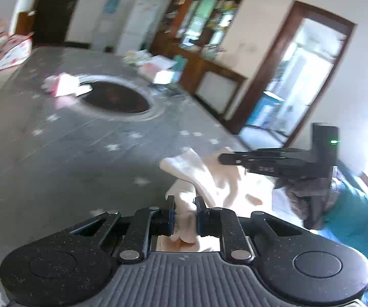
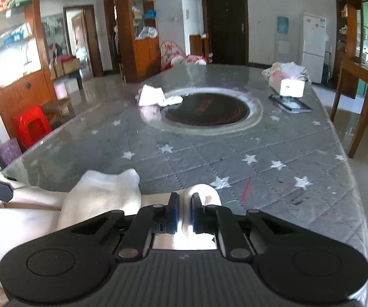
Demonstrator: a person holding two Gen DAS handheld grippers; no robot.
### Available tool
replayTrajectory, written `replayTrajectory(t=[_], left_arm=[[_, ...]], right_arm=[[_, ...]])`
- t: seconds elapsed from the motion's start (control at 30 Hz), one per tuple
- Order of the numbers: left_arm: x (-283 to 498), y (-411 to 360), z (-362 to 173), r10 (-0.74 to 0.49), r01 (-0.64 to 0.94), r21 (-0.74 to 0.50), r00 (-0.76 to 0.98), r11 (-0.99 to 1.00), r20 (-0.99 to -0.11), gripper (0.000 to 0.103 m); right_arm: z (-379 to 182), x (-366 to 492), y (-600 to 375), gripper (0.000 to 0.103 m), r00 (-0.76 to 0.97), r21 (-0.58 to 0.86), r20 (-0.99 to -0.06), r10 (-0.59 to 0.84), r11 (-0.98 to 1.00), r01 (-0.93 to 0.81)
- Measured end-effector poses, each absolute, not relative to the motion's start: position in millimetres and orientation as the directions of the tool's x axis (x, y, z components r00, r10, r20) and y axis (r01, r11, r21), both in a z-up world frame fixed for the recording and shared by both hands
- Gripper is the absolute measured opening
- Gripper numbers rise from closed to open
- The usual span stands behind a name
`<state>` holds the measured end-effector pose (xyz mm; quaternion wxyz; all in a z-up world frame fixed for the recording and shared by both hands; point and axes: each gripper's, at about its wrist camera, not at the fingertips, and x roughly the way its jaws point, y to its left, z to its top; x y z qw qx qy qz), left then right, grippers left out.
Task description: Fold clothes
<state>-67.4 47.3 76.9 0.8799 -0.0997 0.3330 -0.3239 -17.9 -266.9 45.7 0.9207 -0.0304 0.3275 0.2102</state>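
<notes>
- The left gripper is clamped on a bunched fold of the cream garment, cloth squeezed between its two blue-padded fingers.
- The right gripper pinches another edge of the same garment, a rounded fold poking up between its fingers.
- The garment lies at the near end of the table, heaped and rumpled, trailing off to the left in the right wrist view.
- In the left wrist view the right gripper shows from the side, its fingers drawn together at the cloth's far edge, a green light on its body.
- A person's teal sleeve shows behind it; that view is blurred.
- The table has a grey quilted cover with white stars under a glossy sheet, and a round dark hob sunk in its middle.
- A small white cloth lies at the hob's left rim, overlapping it.
- At the far right of the table sit a pile of bags, a white box and a dark tablet.
- A red stool stands on the floor to the left, a white fridge by the back wall.
</notes>
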Motion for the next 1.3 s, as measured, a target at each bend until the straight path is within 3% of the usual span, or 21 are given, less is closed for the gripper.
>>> replayTrajectory(t=[0.2,0.47,0.6,0.8,0.97,1.03,1.1,1.3], left_arm=[[-102,32,89,-0.744,0.648,-0.380,0.492,0.660,-0.453,0.017],[-125,-3,53,-0.796,0.722,-0.428,0.280,0.543,-0.537,0.021],[-126,-2,43,-0.778,0.693,-0.448,0.268,0.565,-0.569,0.025],[-142,32,63,-0.772,0.682,-0.411,0.377,0.605,-0.512,0.045],[-127,59,53,-0.653,0.493,-0.438,0.470,0.752,-0.593,0.045],[-121,61,43,-0.629,0.437,-0.457,0.455,0.775,-0.631,0.045],[-118,60,36,-0.620,0.410,-0.470,0.435,0.782,-0.653,0.046],[-116,56,22,-0.647,0.391,-0.519,0.379,0.760,-0.661,0.047]], right_arm=[[53,-57,-299,0.008,0.711,0.105,-0.600,0.366,0.917,-0.384],[34,-88,-326,0.009,0.670,0.121,-0.668,0.326,0.935,-0.334],[27,-97,-333,0.012,0.649,0.116,-0.694,0.312,0.938,-0.327],[43,-102,-340,0.025,0.660,0.085,-0.683,0.313,0.932,-0.353],[61,-91,-343,0.025,0.702,0.078,-0.642,0.307,0.938,-0.338],[64,-81,-339,0.031,0.706,0.080,-0.635,0.314,0.935,-0.345],[64,-71,-334,0.036,0.698,0.081,-0.638,0.325,0.930,-0.359],[49,-37,-314,0.036,0.643,0.119,-0.673,0.365,0.912,-0.394]])
